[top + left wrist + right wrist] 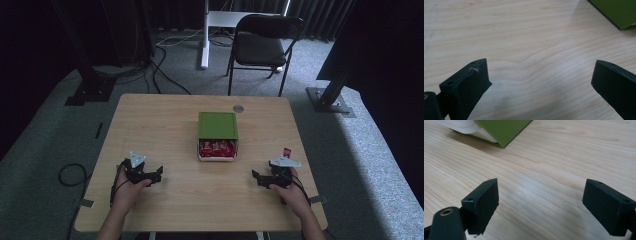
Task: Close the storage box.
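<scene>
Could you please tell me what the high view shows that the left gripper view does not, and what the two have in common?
Only the high view takes in the red packets inside the white box, partly covered by the green lid, as well as a black chair and the right hand-held gripper. Only the left gripper view shows, close up, the left hand-held gripper with jaws wide apart and nothing between them. Both show the wooden table, the green lid and the left hand-held gripper.

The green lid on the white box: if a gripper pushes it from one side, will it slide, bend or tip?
The green lid lies flat and leaves the box's near end uncovered, so it would probably slide rather than tip. In the right gripper view its edge looks like thin folded card, likely light and somewhat bendable. The white box, holding red packets, might shift too.
</scene>
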Demonstrator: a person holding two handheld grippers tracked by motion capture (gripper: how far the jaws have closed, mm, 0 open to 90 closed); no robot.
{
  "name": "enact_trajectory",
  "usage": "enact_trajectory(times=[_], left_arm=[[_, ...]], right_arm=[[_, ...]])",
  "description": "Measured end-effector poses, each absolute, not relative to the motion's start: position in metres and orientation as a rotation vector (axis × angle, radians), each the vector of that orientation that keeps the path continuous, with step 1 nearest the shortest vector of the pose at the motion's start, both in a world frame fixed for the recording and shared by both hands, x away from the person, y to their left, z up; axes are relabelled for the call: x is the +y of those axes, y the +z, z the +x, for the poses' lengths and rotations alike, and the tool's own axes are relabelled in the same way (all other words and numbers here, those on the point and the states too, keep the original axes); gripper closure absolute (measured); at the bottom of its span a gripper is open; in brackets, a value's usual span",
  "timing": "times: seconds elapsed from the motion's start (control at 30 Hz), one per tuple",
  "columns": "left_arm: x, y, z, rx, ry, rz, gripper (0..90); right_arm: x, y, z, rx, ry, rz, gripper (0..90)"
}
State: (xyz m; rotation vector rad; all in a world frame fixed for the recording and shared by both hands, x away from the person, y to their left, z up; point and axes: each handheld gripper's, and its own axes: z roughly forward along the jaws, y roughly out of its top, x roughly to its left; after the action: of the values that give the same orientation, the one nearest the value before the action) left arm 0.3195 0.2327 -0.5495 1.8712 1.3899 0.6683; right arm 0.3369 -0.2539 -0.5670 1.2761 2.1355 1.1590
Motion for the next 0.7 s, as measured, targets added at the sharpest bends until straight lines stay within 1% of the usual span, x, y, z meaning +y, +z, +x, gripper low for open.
enact_trajectory(times=[0.33, 0.7], left_arm=[[0.248, -0.554, 0.310, 1.464, 0.694, 1.872, 2.2], [0.267, -0.558, 0.300, 1.554, 0.692, 1.845, 2.2]], right_arm=[[-0.259, -0.568, 0.331, 2.167, 1.122, 1.274, 13.4], [-0.267, -0.570, 0.323, 2.236, 1.053, 1.280, 13.4]])
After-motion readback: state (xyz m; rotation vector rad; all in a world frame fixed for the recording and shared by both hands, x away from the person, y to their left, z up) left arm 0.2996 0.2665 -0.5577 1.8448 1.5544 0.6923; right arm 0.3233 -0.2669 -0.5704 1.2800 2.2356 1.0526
